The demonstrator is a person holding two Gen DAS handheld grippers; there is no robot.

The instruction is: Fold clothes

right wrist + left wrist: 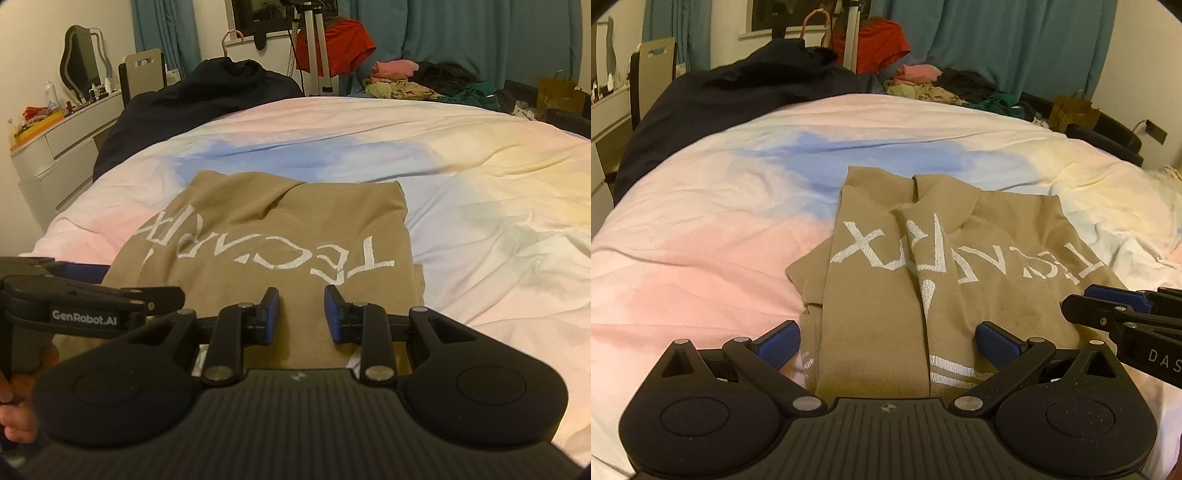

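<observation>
We see a bed (480, 177) filling most of the frame, its cover wrinkled and tinted pink, blue and pale yellow. A tan shirt (258, 236) with white lettering lies folded at lower centre. A dark blanket (192, 96) sits upper left; a heap of mixed clothes (424, 83) lies upper right.

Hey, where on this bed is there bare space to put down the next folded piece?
Bare bedspread lies right of the tan shirt, and left of it, toward the dark blanket. The far edge is crowded with the clothes pile.
</observation>
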